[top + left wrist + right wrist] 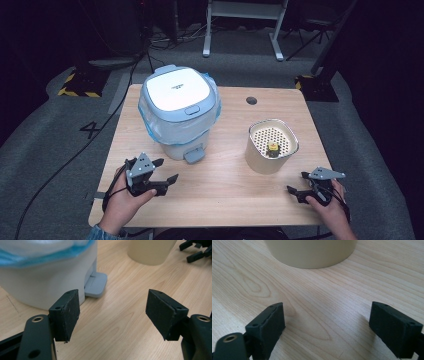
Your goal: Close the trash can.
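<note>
A white pedal bin [178, 112] with a pale blue lid and a blue liner bag stands at the table's back left; its grey pedal [194, 155] faces me. A cream cup [270, 146] with a perforated insert holds a small yellow and black object [273, 147]. My left gripper [167, 171] rests low at the front left, open and empty, pointing toward the pedal [96, 285]. My right gripper [297, 184] sits at the front right, open and empty, just short of the cup [310, 252].
The wooden table [220, 190] has a dark round hole [251, 100] near its back edge. Cables and a yellow-black striped base [80, 85] lie on the grey floor to the left. A white frame [240, 25] stands behind.
</note>
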